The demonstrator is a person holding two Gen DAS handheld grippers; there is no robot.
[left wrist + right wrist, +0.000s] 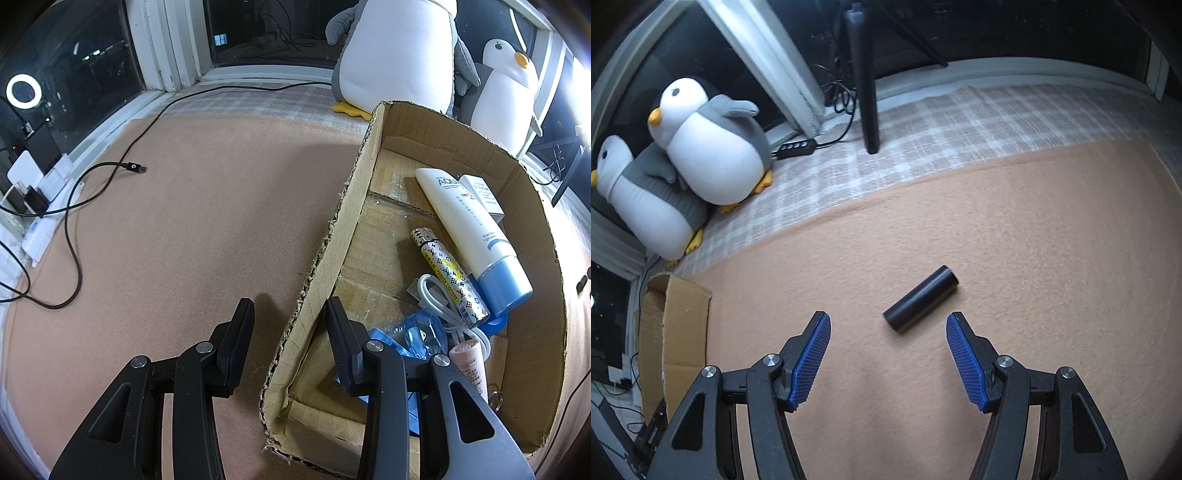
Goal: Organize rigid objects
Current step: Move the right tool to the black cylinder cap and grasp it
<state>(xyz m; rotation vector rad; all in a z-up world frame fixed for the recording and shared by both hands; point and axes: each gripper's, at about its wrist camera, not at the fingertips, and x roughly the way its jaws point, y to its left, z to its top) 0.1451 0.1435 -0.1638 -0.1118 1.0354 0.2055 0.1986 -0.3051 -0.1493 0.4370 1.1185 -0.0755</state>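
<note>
Landmark: cardboard box (436,206), open top, on the tan mat (192,229).

L gripper (291,325): fingers straddle the box's near-left wall, one outside, one inside. Gap is as narrow as it gets, so closed on that wall; actual pad contact can't be confirmed from the left wrist view.

Box contents: white tube w/ blue cap (476,236) along the far-right side; small white carton (484,195) just beside it, toward the back wall; patterned lighter (448,277) lying diag. mid-box; white cable (439,299) coiled under the lighter; blue plastic item (421,332) at the near end; pink tube (469,365) near the inside finger, partly hidden.

R gripper (888,328): blue pads (809,362) spread wide, nothing pinched, above the mat.

Black cylinder (921,299): lying on its side on the mat, well right of the box in the right wrist view, just ahead of the pads, touching neither.

Two plush penguins (709,147) behind the box, at the window.
</note>
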